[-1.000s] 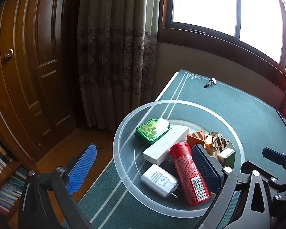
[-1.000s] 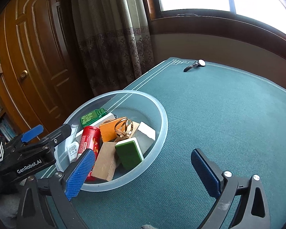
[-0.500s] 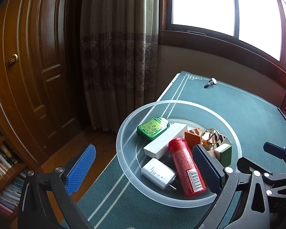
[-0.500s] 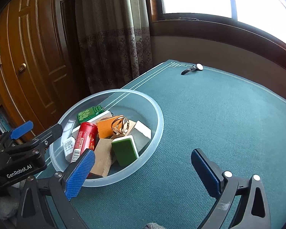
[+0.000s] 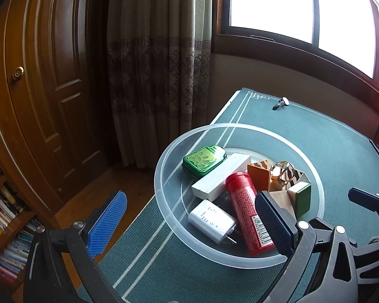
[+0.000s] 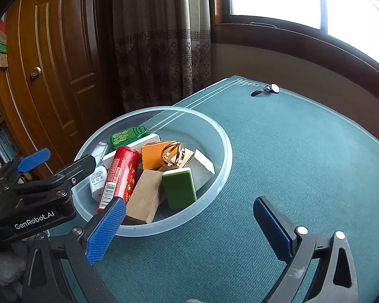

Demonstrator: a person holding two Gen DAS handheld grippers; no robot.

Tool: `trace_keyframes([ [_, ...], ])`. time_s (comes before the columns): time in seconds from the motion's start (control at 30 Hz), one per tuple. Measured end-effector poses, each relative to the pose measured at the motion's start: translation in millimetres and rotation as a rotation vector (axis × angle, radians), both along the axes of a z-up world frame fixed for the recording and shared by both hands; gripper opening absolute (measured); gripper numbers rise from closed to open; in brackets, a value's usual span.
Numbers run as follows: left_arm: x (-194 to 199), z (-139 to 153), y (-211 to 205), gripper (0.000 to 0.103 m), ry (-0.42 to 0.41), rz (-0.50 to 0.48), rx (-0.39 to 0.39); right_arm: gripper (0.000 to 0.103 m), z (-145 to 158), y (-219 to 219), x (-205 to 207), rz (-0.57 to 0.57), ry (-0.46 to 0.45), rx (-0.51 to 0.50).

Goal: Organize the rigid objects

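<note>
Setting: green felt table under a window; a clear bowl sits at its near-left corner, close to the table edge.
Bowl contents: red tube, green tin, white block, white charger, orange block, gold ring, wood block, green tile. All lie heaped and touching one another.
Outlier: a small dark item with a pale round head lies alone at the far edge of the table, well apart from the bowl; what it is cannot be told.
Left gripper: jaws wide apart, holding nothing; it hangs over the bowl's near-left rim, right finger above the tube's barcode end.
Right gripper: jaws wide apart, empty; it sits just beyond the bowl's near rim, over bare felt.
Stage: judged near the end, as almost everything is already in the bowl.
Step in hand: judged to be fetching the far item, or withdrawing.
Method: reach with the right gripper, which has clear felt ahead. Close across the item's narrow shaft, low to the felt. Lift clear of the rim before releasing over the far, emptier part of the bowl.
Risk: the bowl is light and near the edge; a knock on the rim could shift it.
</note>
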State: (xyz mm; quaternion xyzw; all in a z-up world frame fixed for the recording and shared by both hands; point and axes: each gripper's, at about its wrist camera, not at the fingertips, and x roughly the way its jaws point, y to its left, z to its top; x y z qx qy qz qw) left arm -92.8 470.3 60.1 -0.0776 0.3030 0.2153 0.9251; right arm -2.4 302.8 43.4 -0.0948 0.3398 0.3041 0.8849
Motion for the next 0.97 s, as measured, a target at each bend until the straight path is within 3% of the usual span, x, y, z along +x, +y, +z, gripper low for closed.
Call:
trace_keyframes([
  [0.33, 2.1, -5.2, -0.7, 0.102, 0.015, -0.009, -0.006, 0.103, -3.5, 8.0, -4.7, -0.024, -0.046, -0.072],
  [0.97, 7.1, -7.5, -7.5, 0.102, 0.031, -0.048, -0.014, 0.103, -7.6, -10.0, -2.4, -0.053, -0.014, -0.05],
])
